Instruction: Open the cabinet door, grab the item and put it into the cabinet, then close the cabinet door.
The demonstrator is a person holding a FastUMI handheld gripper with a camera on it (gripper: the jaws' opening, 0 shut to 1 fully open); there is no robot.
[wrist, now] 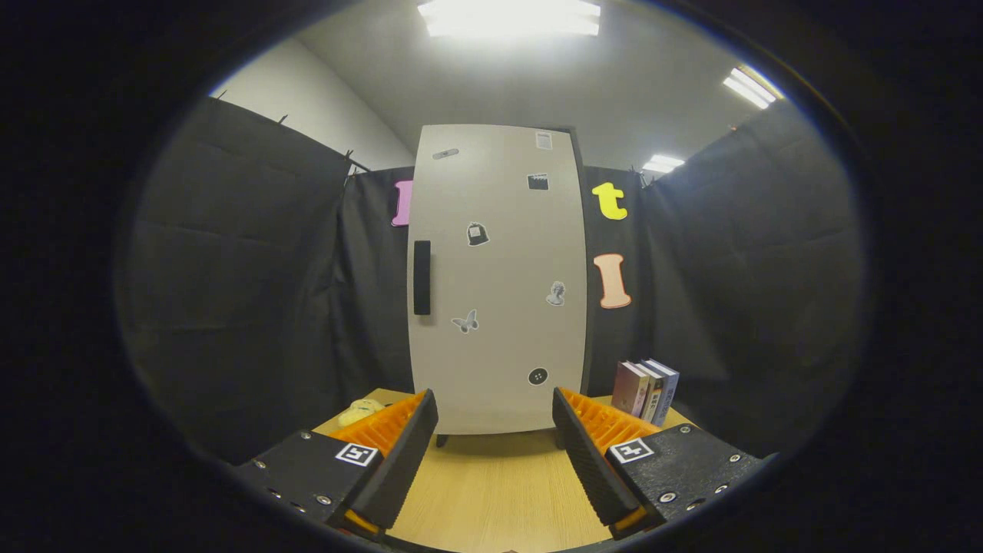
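A tall pale cabinet [499, 276] stands on the wooden table [499, 484] straight ahead of my fingers. Its door is closed and carries several small stickers. A dark vertical handle [421, 277] sits near the door's left edge. My gripper [495, 453] is open, low over the table, with nothing between its fingers and a gap of table before the cabinet's foot. A small yellow item [359, 412] lies on the table to the left of the cabinet, partly hidden behind my left finger.
Three books [645, 390] stand upright on the table to the right of the cabinet. Black cloth walls close in behind and on both sides.
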